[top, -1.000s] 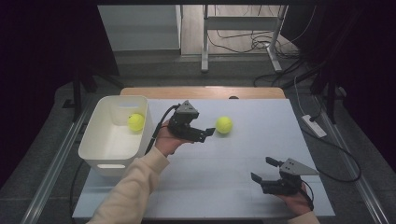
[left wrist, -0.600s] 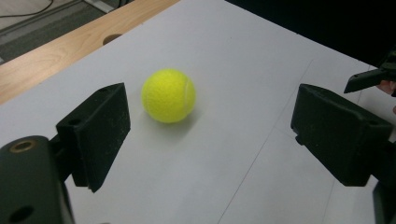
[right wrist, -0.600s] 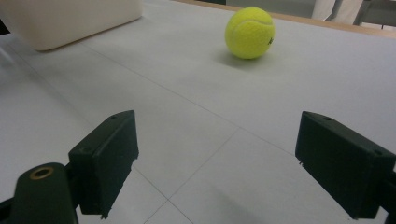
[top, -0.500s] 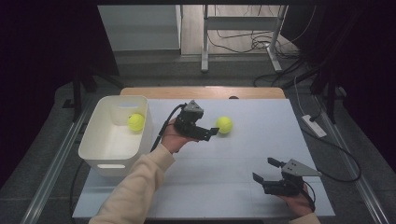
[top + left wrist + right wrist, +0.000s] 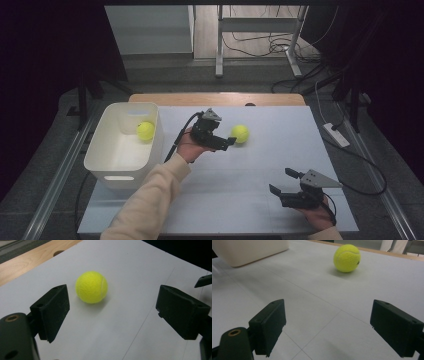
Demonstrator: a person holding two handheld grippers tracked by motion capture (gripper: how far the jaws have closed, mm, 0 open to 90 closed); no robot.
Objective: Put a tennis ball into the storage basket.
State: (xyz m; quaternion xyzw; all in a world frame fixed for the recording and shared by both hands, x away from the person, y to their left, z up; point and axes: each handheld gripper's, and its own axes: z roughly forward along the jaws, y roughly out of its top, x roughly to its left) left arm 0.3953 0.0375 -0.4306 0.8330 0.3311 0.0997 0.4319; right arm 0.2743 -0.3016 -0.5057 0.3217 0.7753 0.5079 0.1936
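Two grippers were at work on the table, and I start with the nearer one. My right gripper rested low at the near right corner, its jaws standing wide apart with nothing between them; in the right gripper view the tennis ball was well ahead of it.

Farther in, my left gripper hovered just beside that tennis ball, which lay on the white table surface, near the middle. The jaws were apart, and in the left gripper view the ball sat a little beyond the pads, closer to the left one, not yet touched.

I judged the ball to be light and a bit springy, with a felt cover that gives good friction, so slipping was not my worry. It rolls easily, however, so a push from one pad could send it away. I thought the best hold was across its widest part, both pads meeting it together.

Farthest to the left stood a white bin on the table edge. Inside it one second tennis ball lay against the far right wall; the rest of the bin floor looked bare.
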